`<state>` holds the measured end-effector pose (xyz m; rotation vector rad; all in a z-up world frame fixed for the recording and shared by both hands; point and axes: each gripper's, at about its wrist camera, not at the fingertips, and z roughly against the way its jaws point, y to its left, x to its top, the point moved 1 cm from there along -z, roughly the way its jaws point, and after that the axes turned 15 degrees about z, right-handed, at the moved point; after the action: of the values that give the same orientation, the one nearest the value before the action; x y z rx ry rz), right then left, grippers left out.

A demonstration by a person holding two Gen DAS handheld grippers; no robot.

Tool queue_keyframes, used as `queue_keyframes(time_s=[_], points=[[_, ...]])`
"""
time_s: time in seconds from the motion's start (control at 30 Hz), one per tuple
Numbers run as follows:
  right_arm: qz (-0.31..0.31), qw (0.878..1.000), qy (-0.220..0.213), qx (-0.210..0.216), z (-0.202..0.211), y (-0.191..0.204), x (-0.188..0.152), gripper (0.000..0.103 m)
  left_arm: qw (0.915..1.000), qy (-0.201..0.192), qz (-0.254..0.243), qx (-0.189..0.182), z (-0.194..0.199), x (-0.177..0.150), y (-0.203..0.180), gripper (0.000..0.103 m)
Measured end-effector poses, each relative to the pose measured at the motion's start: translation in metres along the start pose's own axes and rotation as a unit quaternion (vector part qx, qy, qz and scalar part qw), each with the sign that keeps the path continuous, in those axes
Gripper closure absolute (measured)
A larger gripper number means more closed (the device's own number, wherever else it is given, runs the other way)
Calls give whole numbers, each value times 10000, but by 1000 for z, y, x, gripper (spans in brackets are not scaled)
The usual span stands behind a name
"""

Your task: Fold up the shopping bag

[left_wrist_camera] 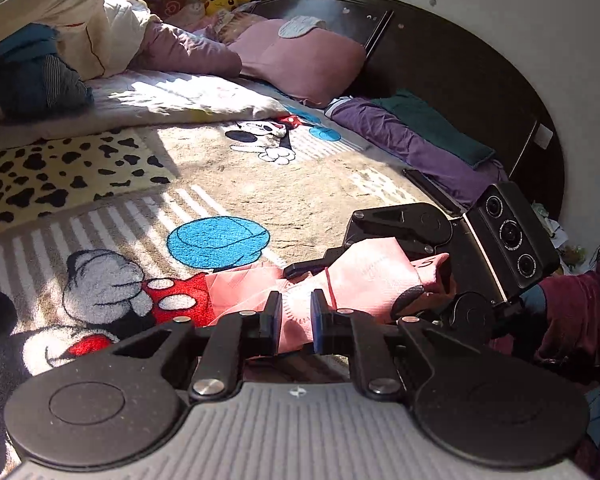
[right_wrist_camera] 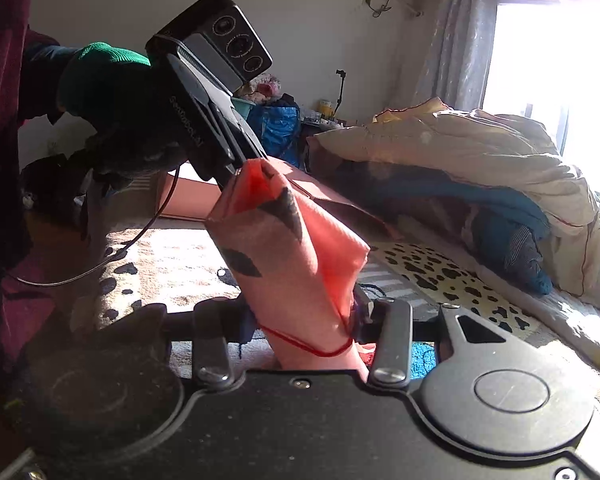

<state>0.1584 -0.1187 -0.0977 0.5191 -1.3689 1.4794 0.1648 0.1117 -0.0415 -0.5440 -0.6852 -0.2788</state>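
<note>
A pink shopping bag (left_wrist_camera: 372, 276), folded into a narrow bundle with dark printed marks, is held just above the bed between both grippers. In the left wrist view my left gripper (left_wrist_camera: 296, 316) is shut on one end of it, the pads pinching the fabric. My right gripper (left_wrist_camera: 352, 284) comes in from the right and clasps the thicker end. In the right wrist view the bag (right_wrist_camera: 284, 248) stands up between the pads of the right gripper (right_wrist_camera: 304, 316), with a thin red loop (right_wrist_camera: 312, 348) round its base. The left gripper (right_wrist_camera: 240, 172) grips its top end.
A cartoon-mouse blanket (left_wrist_camera: 228, 184) and a leopard-print cover (left_wrist_camera: 60, 172) lie under the bag. Piled quilts (right_wrist_camera: 480, 152) and clothes sit toward the window. A pink pillow (left_wrist_camera: 300, 60), purple cloth (left_wrist_camera: 400, 140) and the dark headboard (left_wrist_camera: 460, 64) lie beyond. A flat dark object (left_wrist_camera: 428, 188) rests nearby.
</note>
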Motion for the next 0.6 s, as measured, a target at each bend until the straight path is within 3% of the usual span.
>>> queue_keyframes(time_s=[0.17,0.3,0.4,0.53,0.6], points=[[56,10000,25,-51,-2,-2,2,60,9992,-130,109,-360,29,10,-3,89],[98,9999,44,3,-4,1,1,60,9997,198,18,-165,10,-1,-3,90],[62,10000,41,-5,-4,3,-1,60,9984,279,-428,244,-1,-2,-6,90],[-83,9999,20,-84,-7,-4,-5,59,9982,53,-532,287,-3,0,-1,90],[-202,9997,-25,-127,-11,-9,-6,59,9962,-87,-684,533,1,-1,0,89]])
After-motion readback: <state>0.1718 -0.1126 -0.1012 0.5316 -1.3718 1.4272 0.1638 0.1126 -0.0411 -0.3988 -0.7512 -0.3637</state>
